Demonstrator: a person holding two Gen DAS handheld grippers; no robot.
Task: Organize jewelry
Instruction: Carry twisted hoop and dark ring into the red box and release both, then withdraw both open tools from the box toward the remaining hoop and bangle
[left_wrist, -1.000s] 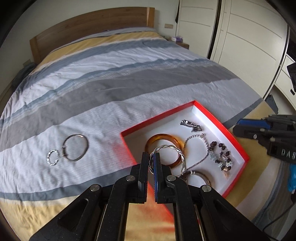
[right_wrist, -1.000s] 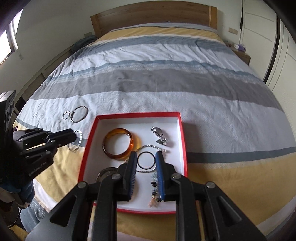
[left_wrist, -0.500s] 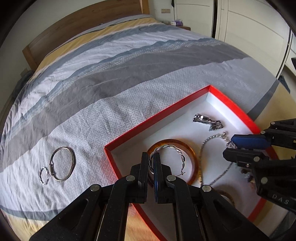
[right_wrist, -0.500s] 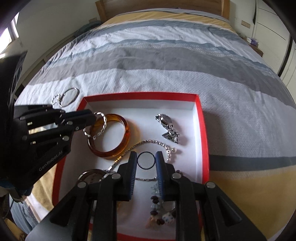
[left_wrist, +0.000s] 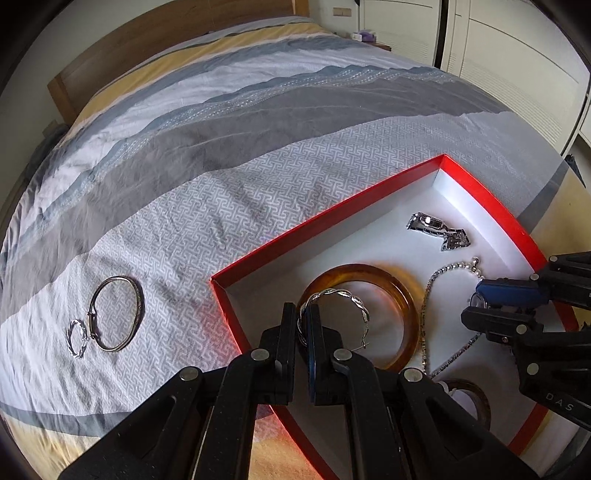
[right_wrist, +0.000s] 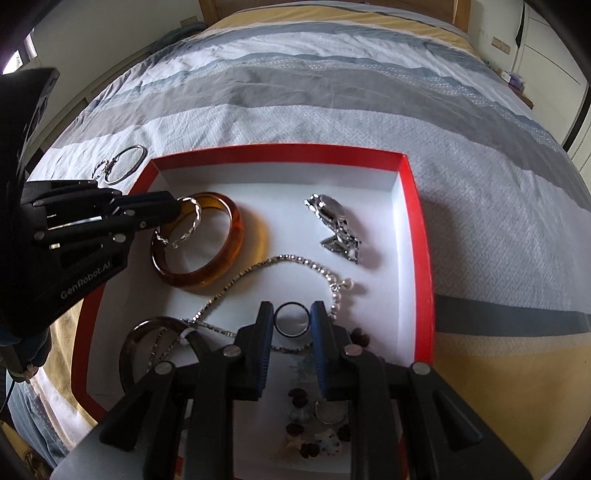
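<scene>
A red box (left_wrist: 332, 210) with a white floor lies on the striped bedspread. My left gripper (left_wrist: 302, 317) is shut on a twisted silver hoop earring (left_wrist: 345, 295), which hangs over the amber bangle (left_wrist: 402, 291) in the box. The right wrist view shows that gripper (right_wrist: 177, 208) and the hoop (right_wrist: 194, 221) at the box's left side. My right gripper (right_wrist: 291, 319) is shut on a thin black ring (right_wrist: 291, 303) low over the silver chain (right_wrist: 295, 260). A silver bangle (left_wrist: 114, 314) and a small hoop (left_wrist: 75, 338) lie on the cover left of the box.
The box (right_wrist: 277, 149) also holds a silver watch (right_wrist: 332, 218), a dark bangle (right_wrist: 136, 332) and a beaded bracelet (right_wrist: 299, 402). A wooden headboard stands at the far end of the bed. White wardrobe doors (left_wrist: 498, 55) line the right side.
Both grippers have sunk toward the box, which now looks larger in both views. The left gripper has carried the hoop over the amber bangle. Both grips are unchanged.
</scene>
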